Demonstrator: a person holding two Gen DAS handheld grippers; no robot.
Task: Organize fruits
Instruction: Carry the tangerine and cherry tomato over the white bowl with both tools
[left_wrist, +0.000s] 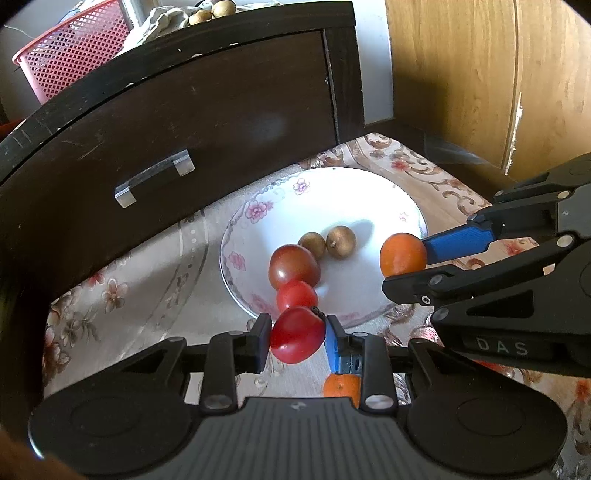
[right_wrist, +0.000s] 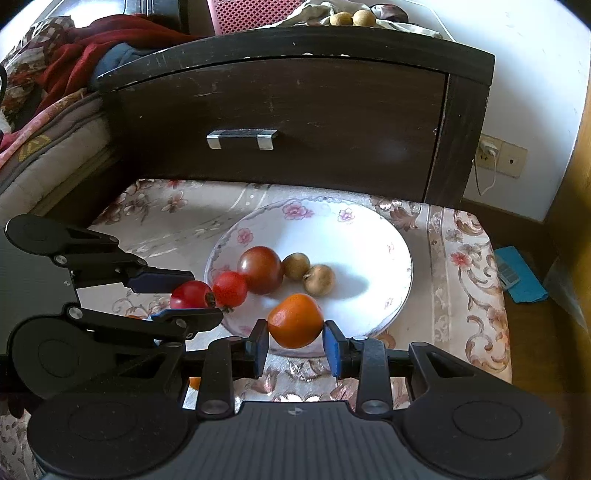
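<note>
Left gripper (left_wrist: 297, 334): clamped tight on a red tomato (left_wrist: 297, 335), held at the plate's 7 o'clock edge.
Right gripper (right_wrist: 295, 341): pads closed around an orange (right_wrist: 295, 320), held over the plate's 6 o'clock rim.
Plate (right_wrist: 369, 236): white, floral-rimmed, on a patterned cloth (right_wrist: 465, 258).
Inside the plate: a dark tomato (right_wrist: 260, 269), a small red tomato (right_wrist: 229, 289) at its 8 o'clock, two brown fruits (right_wrist: 310, 273) at its 3 o'clock.
Second orange (left_wrist: 341, 386): on the cloth, below the left gripper.

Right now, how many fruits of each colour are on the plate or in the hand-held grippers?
Red: 3, one in the left hand-held gripper, two on the plate.
Orange: 1, in the right hand-held gripper.
Brown: 2, on the plate.
Total: 6
</note>
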